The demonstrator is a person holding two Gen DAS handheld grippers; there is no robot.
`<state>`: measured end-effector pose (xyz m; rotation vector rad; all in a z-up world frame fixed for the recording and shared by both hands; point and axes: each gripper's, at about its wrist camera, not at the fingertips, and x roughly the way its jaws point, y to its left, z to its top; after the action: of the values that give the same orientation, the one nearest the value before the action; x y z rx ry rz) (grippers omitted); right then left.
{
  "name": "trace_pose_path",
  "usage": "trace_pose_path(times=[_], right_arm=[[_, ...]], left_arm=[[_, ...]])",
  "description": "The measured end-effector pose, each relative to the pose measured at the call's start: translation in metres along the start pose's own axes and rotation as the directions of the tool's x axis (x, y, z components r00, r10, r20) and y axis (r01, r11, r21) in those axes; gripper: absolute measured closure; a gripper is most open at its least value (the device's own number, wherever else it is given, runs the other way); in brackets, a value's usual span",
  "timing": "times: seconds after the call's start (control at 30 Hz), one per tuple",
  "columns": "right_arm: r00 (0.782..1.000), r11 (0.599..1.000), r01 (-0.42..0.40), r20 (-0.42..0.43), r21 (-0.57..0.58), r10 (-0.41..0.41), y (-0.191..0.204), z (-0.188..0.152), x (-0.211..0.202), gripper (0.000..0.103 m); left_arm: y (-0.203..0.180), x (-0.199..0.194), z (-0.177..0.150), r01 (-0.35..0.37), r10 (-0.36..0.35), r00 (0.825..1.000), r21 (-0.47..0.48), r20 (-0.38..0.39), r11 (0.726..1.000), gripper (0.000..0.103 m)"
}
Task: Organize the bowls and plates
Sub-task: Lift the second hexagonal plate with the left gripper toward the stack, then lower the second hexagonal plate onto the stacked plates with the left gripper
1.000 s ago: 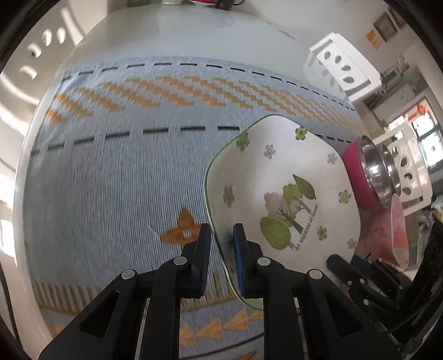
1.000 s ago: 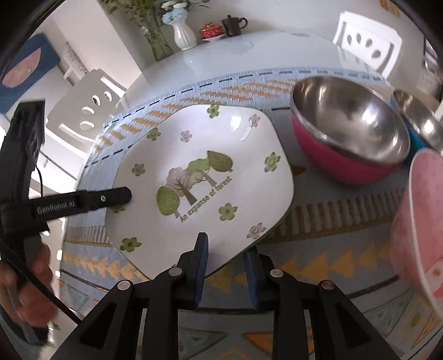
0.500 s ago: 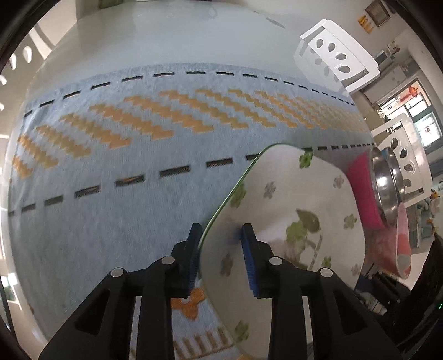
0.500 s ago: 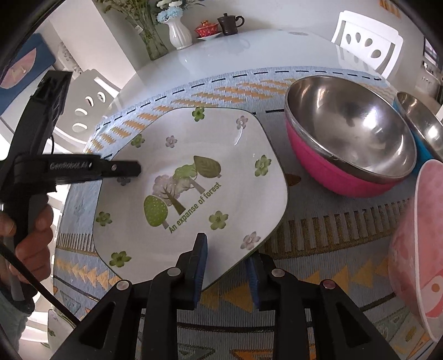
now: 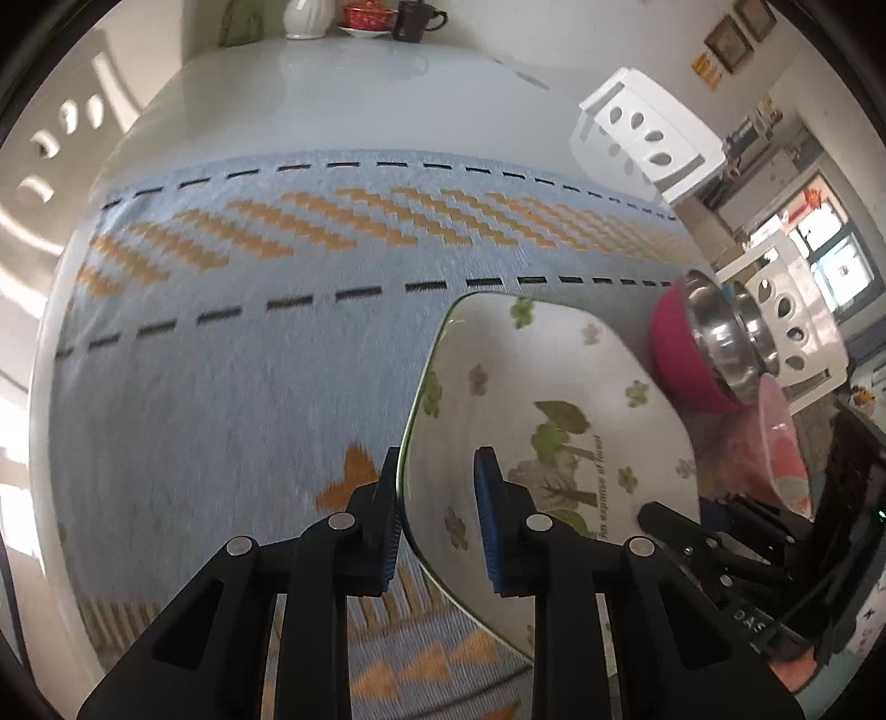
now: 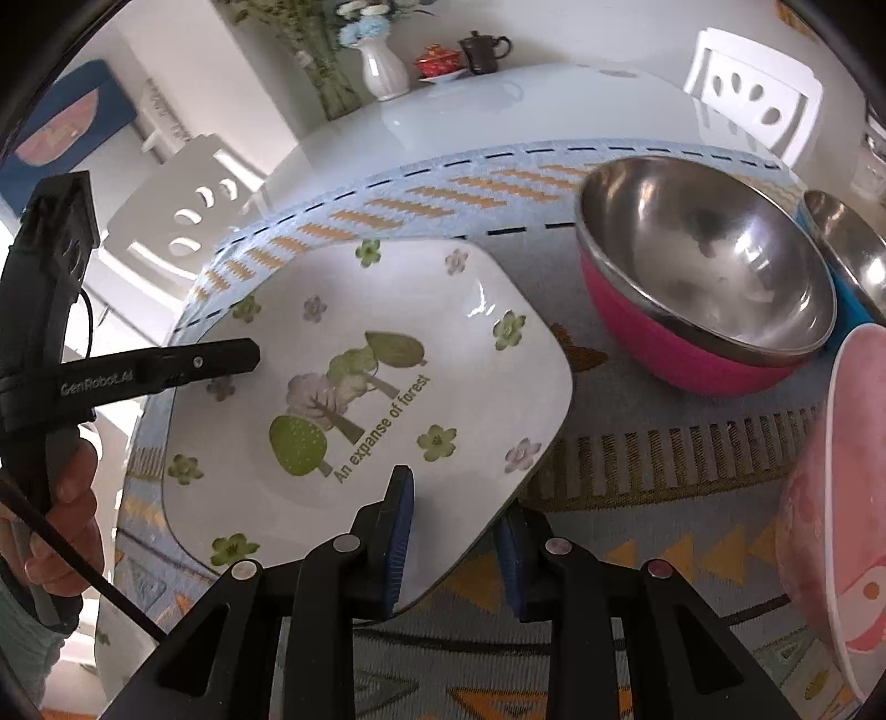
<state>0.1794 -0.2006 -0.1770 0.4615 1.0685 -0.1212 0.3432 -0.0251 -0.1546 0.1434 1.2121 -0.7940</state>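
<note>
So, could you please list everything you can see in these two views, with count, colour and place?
plate: one, white with green trees and flowers, on the mat, rim between both grippers' jaws
steel bowls: two, a pink-sided one right of the plate, a blue-sided one behind it at the right edge
pink bowl: one, pink and white, near right edge
mat: one, pale blue with orange patterns, covering the table's near part
table: one, glossy white
vase: one, white, with flowers, far table end
teapot: one, dark, beside a red lidded cup
chairs: several, white, around the table
left gripper: black, closing on the plate's left rim
right gripper: black, gripping the plate's near rim
hand: one, holding the left gripper's handle
</note>
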Motion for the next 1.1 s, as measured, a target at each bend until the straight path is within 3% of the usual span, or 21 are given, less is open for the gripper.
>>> trace_pose_path(times=[0.33,0.57,0.8,1.1], right_arm=[[0.988,0.989,-0.146,-0.047,0.020,0.146,0.008,-0.021,-0.010,0.076],[0.985,0.983,-0.174,-0.028,-0.057,0.172,0.030,-0.029,-0.034,0.076],[0.978,0.966,-0.204,0.008,-0.160,0.207,0.065,-0.042,-0.076,0.076],[0.967,0.945,-0.253,-0.034,-0.208,0.252,0.112,-0.093,-0.105,0.076]], left_arm=[[0.001,-0.043,-0.046,0.014,-0.010,0.998,-0.056,0.061,0.998,0.082],[-0.001,-0.084,-0.070,0.022,-0.009,0.990,-0.094,0.141,0.995,0.082],[-0.004,-0.139,-0.113,-0.006,0.037,0.976,-0.143,0.214,0.990,0.082],[0.004,-0.185,-0.185,-0.037,0.076,0.973,-0.174,0.218,0.984,0.082]])
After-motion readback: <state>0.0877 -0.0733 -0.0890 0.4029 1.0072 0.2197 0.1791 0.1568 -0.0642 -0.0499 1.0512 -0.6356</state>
